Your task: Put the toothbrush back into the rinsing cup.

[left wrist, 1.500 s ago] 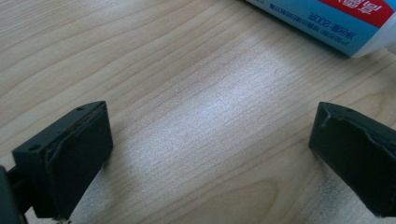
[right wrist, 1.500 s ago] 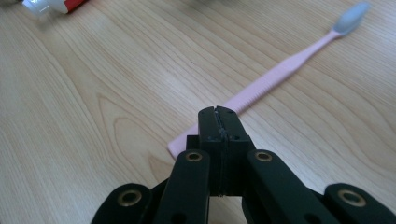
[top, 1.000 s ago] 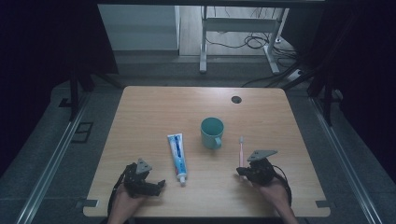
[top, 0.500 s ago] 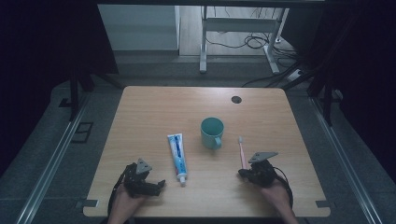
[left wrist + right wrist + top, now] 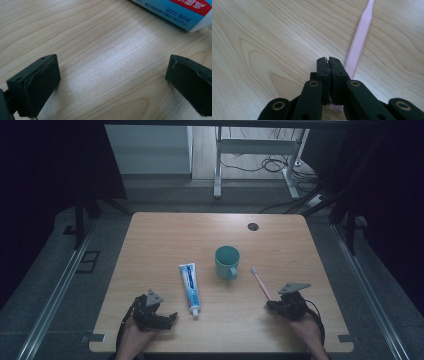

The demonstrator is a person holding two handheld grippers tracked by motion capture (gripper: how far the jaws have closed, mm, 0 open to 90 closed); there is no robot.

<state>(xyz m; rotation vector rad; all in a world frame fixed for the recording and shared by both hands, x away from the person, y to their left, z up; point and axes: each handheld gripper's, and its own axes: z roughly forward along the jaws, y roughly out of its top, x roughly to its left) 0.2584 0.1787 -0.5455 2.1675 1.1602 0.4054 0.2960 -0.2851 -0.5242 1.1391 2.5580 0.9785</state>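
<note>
Wooden worktop [image 5: 165, 235], dim room; right gripper [image 5: 328, 62] clenched empty, tips beside pink toothbrush [image 5: 359, 40] handle end, lined up for pickup; left gripper [image 5: 112, 82] released, parked near toothpaste tube [image 5: 180, 12]; teal cup [image 5: 226, 262] waits mid-worktop

A light wooden table [image 5: 150, 250] stands on grey floor [image 5: 65, 285]; beyond it, a white desk frame [image 5: 260, 155] and cables [image 5: 260, 166].

One toothpaste tube [image 5: 190, 286], one green mug [image 5: 227, 262], one pink toothbrush [image 5: 261, 282], two grippers: left [image 5: 170, 317], right [image 5: 270, 306].
</note>
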